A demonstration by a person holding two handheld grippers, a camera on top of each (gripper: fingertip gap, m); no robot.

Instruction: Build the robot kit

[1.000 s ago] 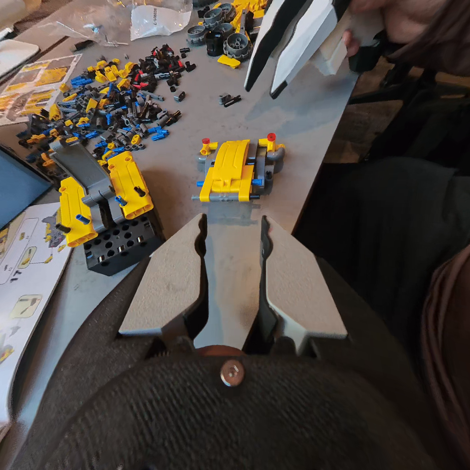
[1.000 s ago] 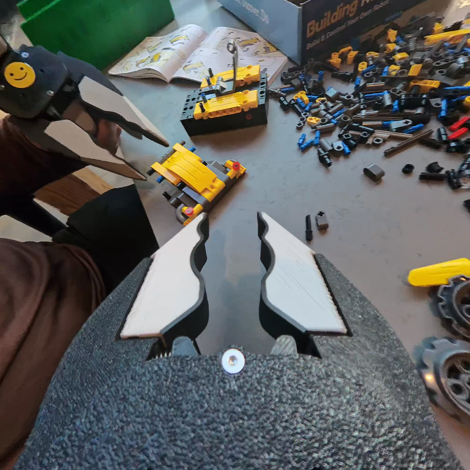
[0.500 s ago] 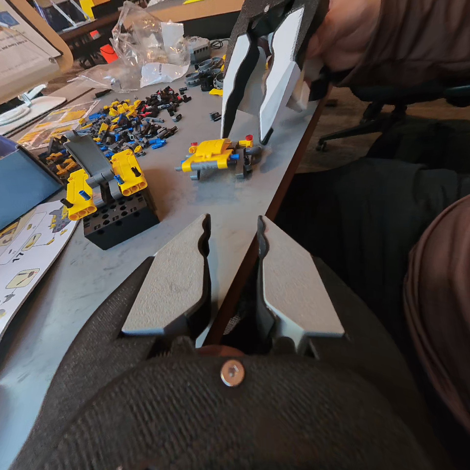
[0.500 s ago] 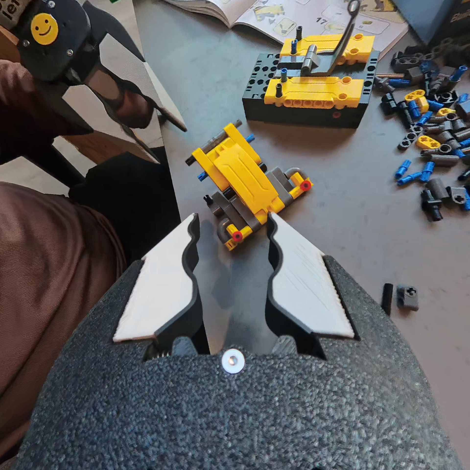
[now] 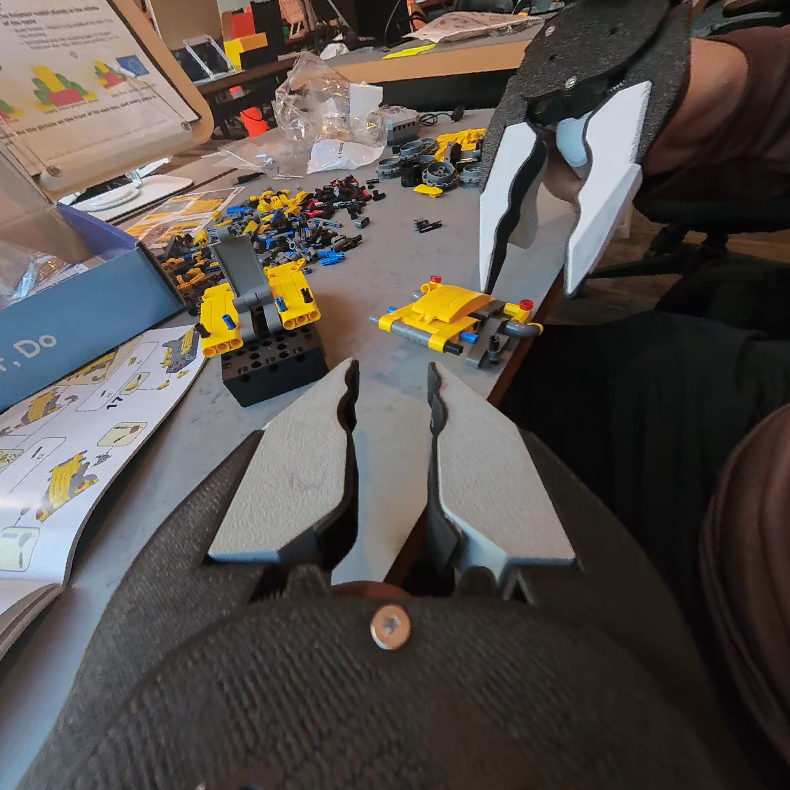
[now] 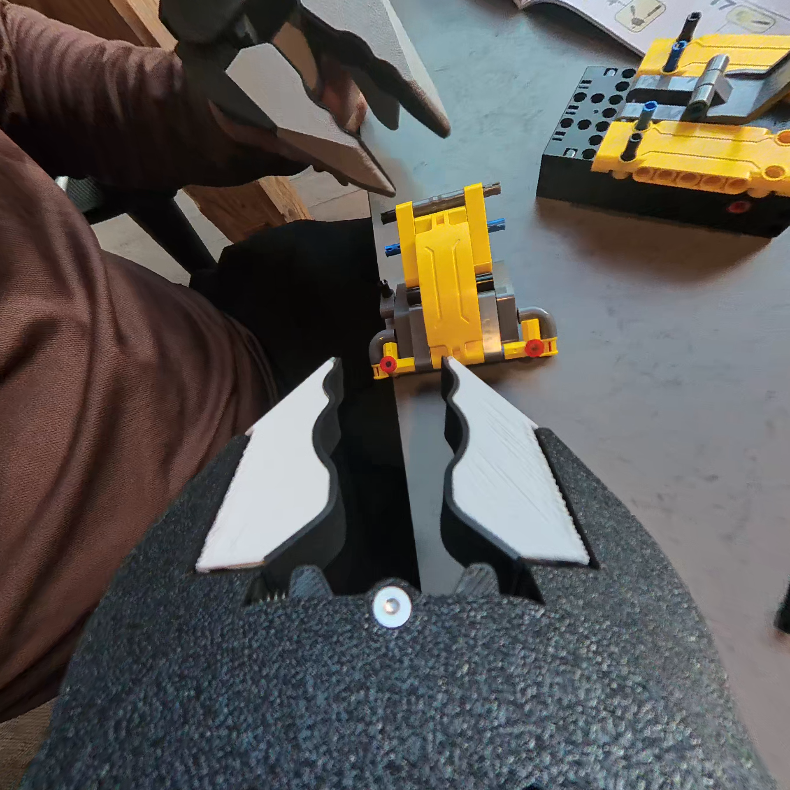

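Note:
A small yellow and grey brick assembly (image 5: pixel 455 318) with red pins lies at the table's near edge; it also shows in the right wrist view (image 6: pixel 453 290). My right gripper (image 6: pixel 391 363) is open and empty, its fingertips just short of the assembly's red-pinned end, one tip over the table edge. It also shows in the left wrist view (image 5: pixel 530 282), hanging above that end. My left gripper (image 5: pixel 391 369) is open and empty, low over the table a short way from the assembly; it shows in the right wrist view (image 6: pixel 410 158) beyond the assembly.
A black perforated block carrying yellow beams and a grey lever (image 5: pixel 260 325) stands left of the assembly. Several loose small parts (image 5: pixel 290 222), wheels (image 5: pixel 431 169), plastic bags (image 5: pixel 329 115), an open booklet (image 5: pixel 72 436) and a blue box (image 5: pixel 81 299) lie around. My lap is beyond the table edge (image 5: pixel 517 367). One gripper's finger ends stand about 10 cm off the other's.
The right gripper moved toward the table edge and lined up with the assembly's red-pinned end. The left gripper shifted back over the table and closer to the assembly. Both stayed open.

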